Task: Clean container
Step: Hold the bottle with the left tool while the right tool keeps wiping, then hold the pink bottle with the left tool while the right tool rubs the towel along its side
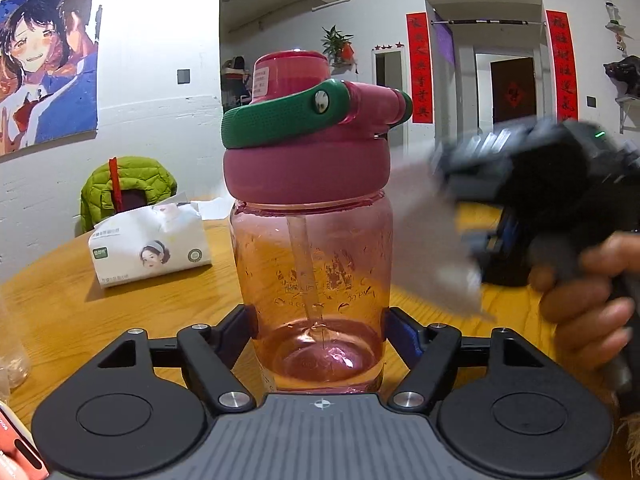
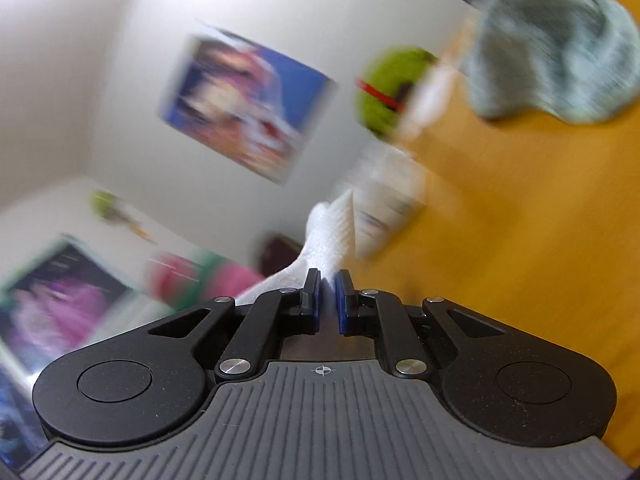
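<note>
Gripping the pink bottle (image 1: 310,264) low on its clear body, our left gripper (image 1: 320,330) has one finger pressed against each side, so it is clamped on the bottle. The bottle stands upright on the wooden table (image 1: 160,304), its pink lid (image 1: 306,174) on, a green carry loop (image 1: 280,120) folded over the top and a straw running down inside. Behind it to the left we see a soft pack of tissues (image 1: 150,246), and past that a green puffy jacket (image 1: 128,188) over a chair.

Our right gripper (image 2: 328,296) has its blue-padded fingers nearly together, pinching a white paper towel (image 2: 332,236) that sticks up from between them. From the left wrist camera that gripper appears blurred to the right of the bottle, near it, held in our right hand (image 1: 592,296), with the towel showing as a pale smear beside the bottle's shoulder; we cannot tell whether it touches. A grey-green cloth (image 2: 556,48) lies on the table farther off.
</note>
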